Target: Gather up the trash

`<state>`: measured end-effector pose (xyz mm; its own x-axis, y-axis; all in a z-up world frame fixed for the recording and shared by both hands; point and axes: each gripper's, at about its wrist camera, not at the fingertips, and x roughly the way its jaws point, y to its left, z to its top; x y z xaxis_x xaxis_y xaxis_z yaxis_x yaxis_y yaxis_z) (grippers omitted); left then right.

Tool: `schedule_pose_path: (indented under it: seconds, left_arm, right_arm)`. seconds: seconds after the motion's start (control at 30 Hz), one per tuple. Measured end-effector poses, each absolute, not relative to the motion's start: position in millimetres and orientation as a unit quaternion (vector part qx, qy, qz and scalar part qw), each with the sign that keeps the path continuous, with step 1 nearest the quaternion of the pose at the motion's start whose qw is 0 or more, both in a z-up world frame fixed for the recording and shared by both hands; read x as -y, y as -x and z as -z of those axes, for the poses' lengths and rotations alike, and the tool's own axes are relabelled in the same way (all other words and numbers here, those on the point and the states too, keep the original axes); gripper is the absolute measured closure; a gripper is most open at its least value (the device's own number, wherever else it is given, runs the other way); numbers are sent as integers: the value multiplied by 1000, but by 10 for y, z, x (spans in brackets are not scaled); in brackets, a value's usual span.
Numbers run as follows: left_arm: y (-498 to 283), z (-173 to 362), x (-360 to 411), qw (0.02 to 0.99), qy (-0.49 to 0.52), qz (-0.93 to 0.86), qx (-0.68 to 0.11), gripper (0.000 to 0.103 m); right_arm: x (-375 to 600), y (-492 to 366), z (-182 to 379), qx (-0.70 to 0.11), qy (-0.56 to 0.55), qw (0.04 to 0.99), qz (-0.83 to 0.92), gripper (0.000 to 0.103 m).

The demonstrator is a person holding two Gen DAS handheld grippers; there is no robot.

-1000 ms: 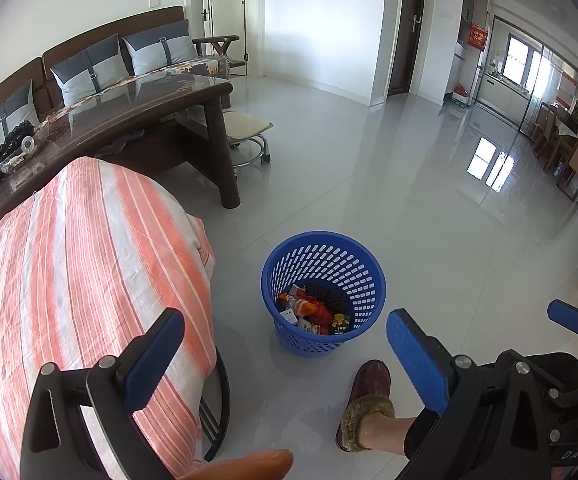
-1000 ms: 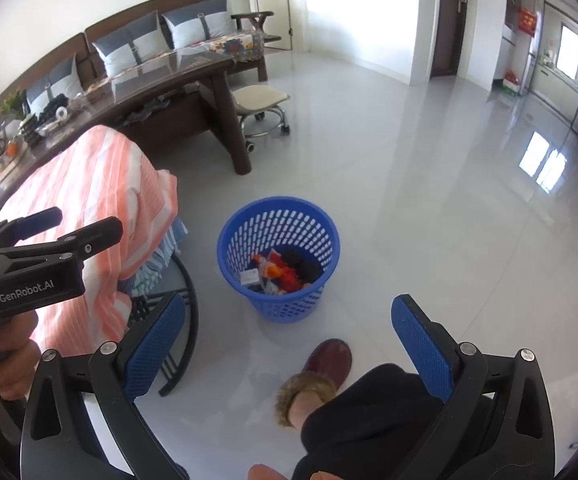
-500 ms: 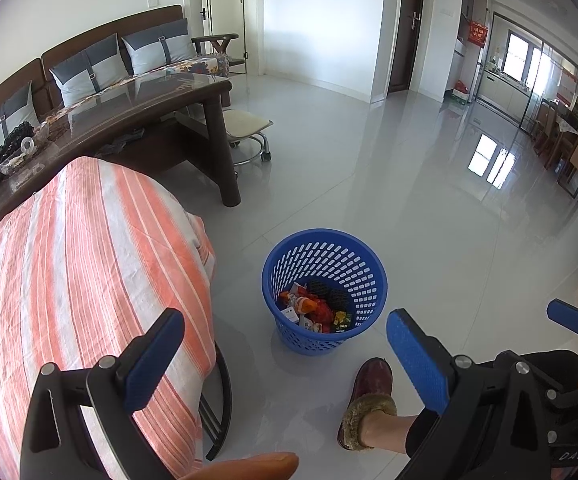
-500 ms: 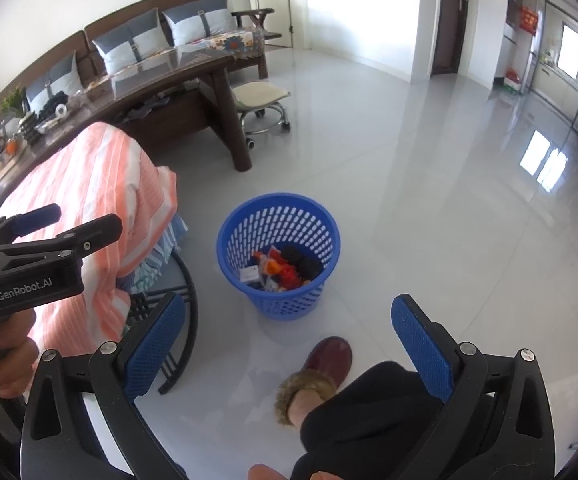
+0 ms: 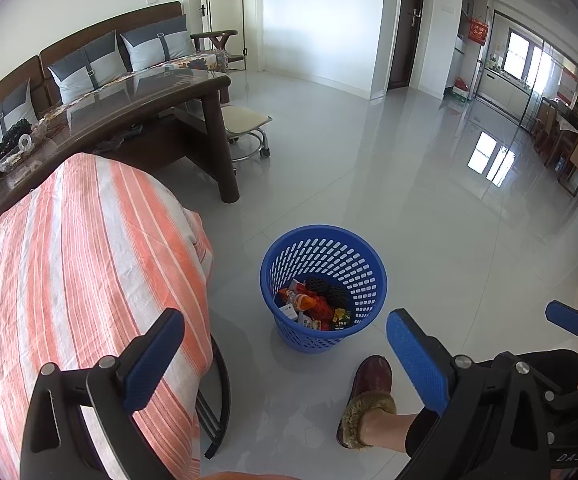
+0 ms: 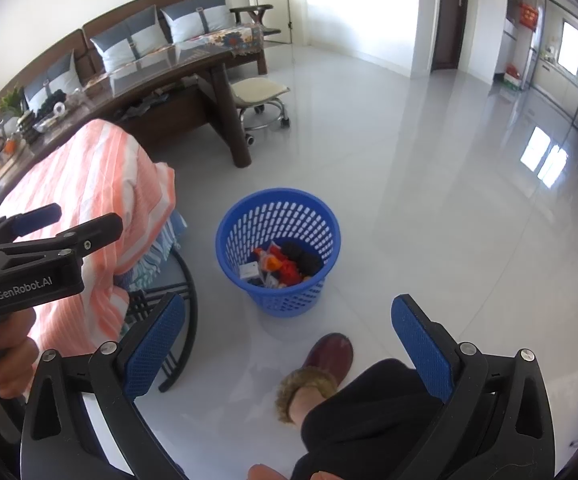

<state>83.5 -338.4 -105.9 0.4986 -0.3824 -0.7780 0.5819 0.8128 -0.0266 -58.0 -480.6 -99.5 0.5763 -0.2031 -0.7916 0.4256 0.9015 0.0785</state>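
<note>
Both tools idle above the floor, nothing held.

Left tool (image 5: 285, 356): blue-padded fingers (image 5: 153, 360) spread wide apart, empty gap between them. It also shows at the left edge of the right wrist view, gripped by a hand (image 6: 5, 360), "GenRobot.AI" printed on its side.

Right tool (image 6: 289, 348): fingers (image 6: 421, 348) likewise wide apart, empty. One blue fingertip of it shows at the right edge of the left wrist view.

Blue perforated plastic wastebasket (image 5: 363, 276) stands upright on the glossy white tile floor (image 5: 429, 184), ahead of both tools and roughly between their fingers in each view. Trash (image 5: 313, 304) sits in the bottom: orange and red wrappers, a small white box, black netting-like pieces, a bit of yellow-green packaging. Fill level low, well below the rim.

Person's foot in a maroon fur-lined slipper (image 5: 369, 380) is on the floor near the basket, on the camera side, not touching it. Dark trouser leg (image 6: 369, 408) below the right tool.

Left of the basket: orange-and-white striped cloth (image 5: 69, 280) draped over a black metal-framed chair (image 5: 217, 400), near but apart from the basket. Behind it, a dark wooden desk (image 5: 149, 92) with glass top, cluttered at the far left end; a small wheeled stool (image 5: 249, 120) beside its leg; a sofa with grey cushions (image 5: 121, 56) along the wall.
</note>
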Motion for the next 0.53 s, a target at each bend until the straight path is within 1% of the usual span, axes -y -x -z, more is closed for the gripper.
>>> schedule_pose_path:
  seconds: [0.53]
  left_arm:
    - [-803, 1077, 3372, 860, -118, 275, -414, 0]
  right_arm:
    - [4803, 573, 1030, -426, -135, 876, 179, 0]
